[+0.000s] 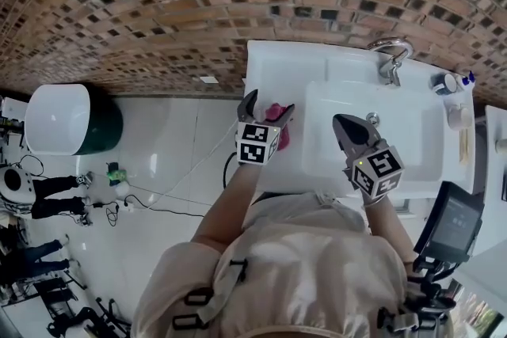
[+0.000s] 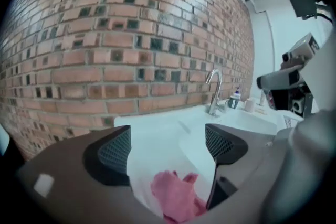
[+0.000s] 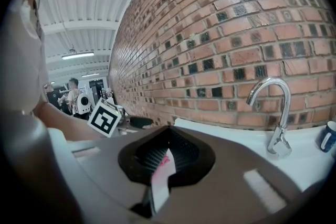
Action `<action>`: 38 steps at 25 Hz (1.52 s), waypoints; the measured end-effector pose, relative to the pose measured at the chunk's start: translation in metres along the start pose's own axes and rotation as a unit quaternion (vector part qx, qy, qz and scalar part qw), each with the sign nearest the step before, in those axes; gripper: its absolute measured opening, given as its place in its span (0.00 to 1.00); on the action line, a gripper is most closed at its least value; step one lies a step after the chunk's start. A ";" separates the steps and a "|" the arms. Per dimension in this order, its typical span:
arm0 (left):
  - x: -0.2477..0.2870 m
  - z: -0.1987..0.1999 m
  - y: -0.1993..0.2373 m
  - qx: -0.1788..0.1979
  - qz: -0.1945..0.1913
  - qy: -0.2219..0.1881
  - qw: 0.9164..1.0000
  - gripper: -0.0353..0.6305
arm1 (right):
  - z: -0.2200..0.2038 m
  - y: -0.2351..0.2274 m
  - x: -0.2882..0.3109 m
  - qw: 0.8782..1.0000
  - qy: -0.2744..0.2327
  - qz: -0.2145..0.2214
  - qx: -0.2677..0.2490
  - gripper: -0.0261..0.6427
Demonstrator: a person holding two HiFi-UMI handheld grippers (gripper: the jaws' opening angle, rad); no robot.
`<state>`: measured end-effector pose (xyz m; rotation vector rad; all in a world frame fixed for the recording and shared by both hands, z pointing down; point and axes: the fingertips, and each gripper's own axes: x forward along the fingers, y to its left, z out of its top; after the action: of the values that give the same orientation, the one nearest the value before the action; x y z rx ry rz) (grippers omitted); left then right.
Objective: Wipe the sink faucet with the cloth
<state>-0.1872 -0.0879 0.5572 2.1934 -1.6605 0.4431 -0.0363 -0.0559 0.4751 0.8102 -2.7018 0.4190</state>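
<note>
Over the white ceramic sink (image 1: pixel 277 67), both of the person's forearms reach forward and tilt slightly down. The left gripper (image 1: pixel 269 103) hovers above the sink's flat left ledge with its jaws spread wide. The right gripper (image 1: pixel 341 123) is over the basin, its jaws closed and empty, pointing towards the curved chrome faucet (image 1: pixel 392 55). The crumpled pink cloth (image 2: pixel 176 196) lies on the ledge below and between the left fingers (image 2: pixel 118 152), untouched.

Bright, even indoor light w/ ceiling strip lights (image 3: pixel 79 55) in right gripper view. White sink (image 1: pixel 277 67) nearly blown out. Strong fisheye: brick wall (image 1: pixel 158 4) bows, corners black. Cloth (image 2: pixel 176 196) blurry up close.
</note>
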 end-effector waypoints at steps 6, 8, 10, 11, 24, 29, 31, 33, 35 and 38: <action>-0.013 0.094 -0.033 0.070 -0.056 -0.089 0.992 0.67 | 0.032 0.001 0.002 0.999 -0.039 0.003 -0.013 0.03; -0.019 0.109 -0.047 0.089 -0.069 -0.107 0.988 0.52 | 0.038 -0.001 0.000 0.999 -0.046 0.002 -0.020 0.03; -0.023 0.121 -0.057 0.100 -0.077 -0.128 0.984 0.23 | 0.044 -0.007 -0.003 0.998 -0.054 -0.005 -0.023 0.03; -0.024 0.127 -0.058 0.100 -0.078 -0.138 0.982 0.14 | 0.048 -0.009 -0.004 0.998 -0.060 -0.009 -0.025 0.03; -0.037 0.154 -0.069 0.112 -0.092 -0.189 0.971 0.06 | 0.081 -0.006 -0.003 0.991 -0.113 0.000 -0.065 0.03; -0.035 0.153 -0.070 0.112 -0.091 -0.194 0.970 0.06 | 0.088 0.002 -0.005 0.988 -0.126 0.008 -0.090 0.03; -0.036 0.153 -0.071 0.106 -0.094 -0.195 0.971 0.06 | 0.086 0.004 -0.005 0.988 -0.124 0.008 -0.092 0.03; -0.037 0.156 -0.074 0.107 -0.097 -0.197 0.970 0.06 | 0.086 0.003 -0.005 0.988 -0.122 0.007 -0.090 0.03; -0.039 0.158 -0.076 0.108 -0.100 -0.200 0.969 0.06 | 0.087 0.004 -0.005 0.988 -0.124 0.008 -0.090 0.03; -0.040 0.159 -0.080 0.101 -0.112 -0.204 0.967 0.06 | 0.088 0.005 -0.004 0.988 -0.127 0.012 -0.091 0.03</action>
<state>-0.1150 -0.1067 0.3908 2.7334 -1.5822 0.1037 -0.0521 -0.0810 0.3923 0.8294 -2.9314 0.0726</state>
